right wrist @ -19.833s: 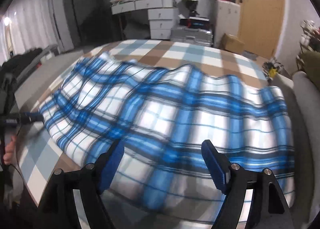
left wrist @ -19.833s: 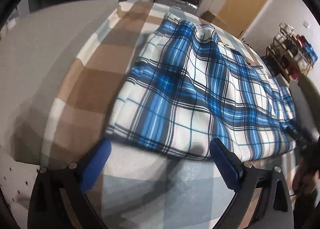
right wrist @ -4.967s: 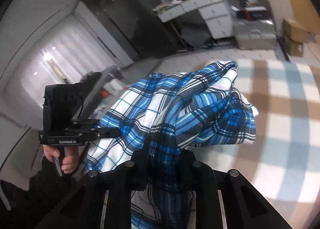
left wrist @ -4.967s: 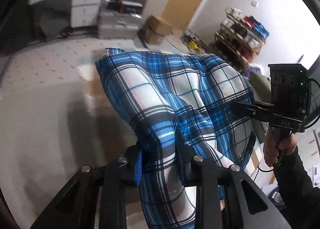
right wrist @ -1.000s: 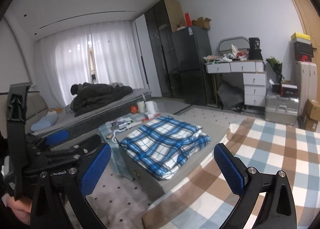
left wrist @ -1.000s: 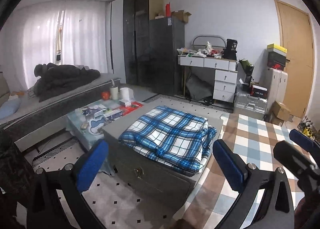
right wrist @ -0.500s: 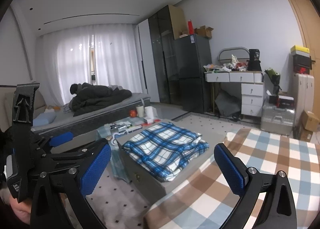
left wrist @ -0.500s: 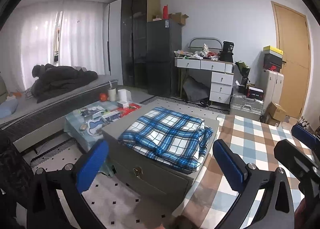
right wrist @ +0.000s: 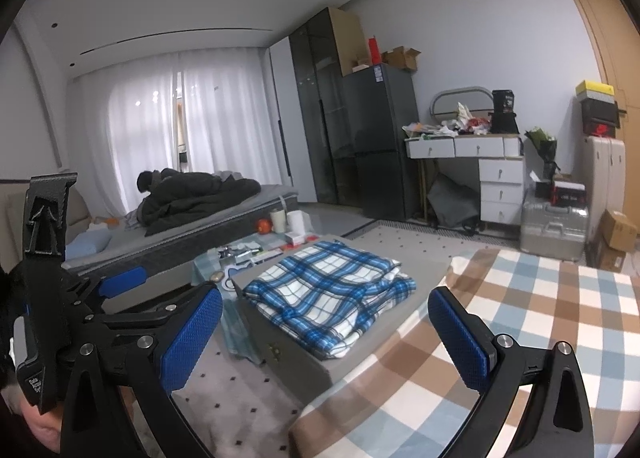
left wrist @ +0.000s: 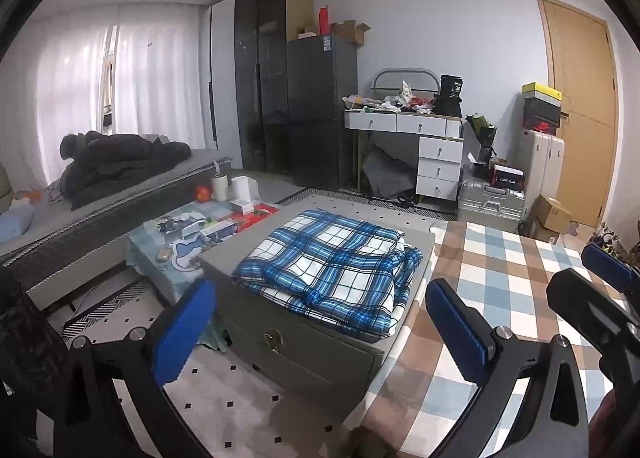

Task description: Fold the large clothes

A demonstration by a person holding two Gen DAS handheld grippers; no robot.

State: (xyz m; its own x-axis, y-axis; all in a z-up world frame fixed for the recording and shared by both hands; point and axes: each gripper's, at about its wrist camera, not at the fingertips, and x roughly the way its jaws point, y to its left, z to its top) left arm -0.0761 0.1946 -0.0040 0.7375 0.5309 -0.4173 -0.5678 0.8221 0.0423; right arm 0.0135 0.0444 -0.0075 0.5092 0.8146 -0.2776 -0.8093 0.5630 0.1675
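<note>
Folded blue plaid garment resting flat on grey storage chest, apparently set aside as finished. Left gripper and right gripper both spread wide, empty, well clear above checked bedspread.

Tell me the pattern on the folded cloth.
Blue, white and black plaid on the folded cloth; clearest in the left wrist view.

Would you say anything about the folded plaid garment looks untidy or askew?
Slightly: the plaid garment lies folded on the grey chest, but its layers are uneven and its near edge droops over the chest's front. Both grippers are open and clear.
</note>
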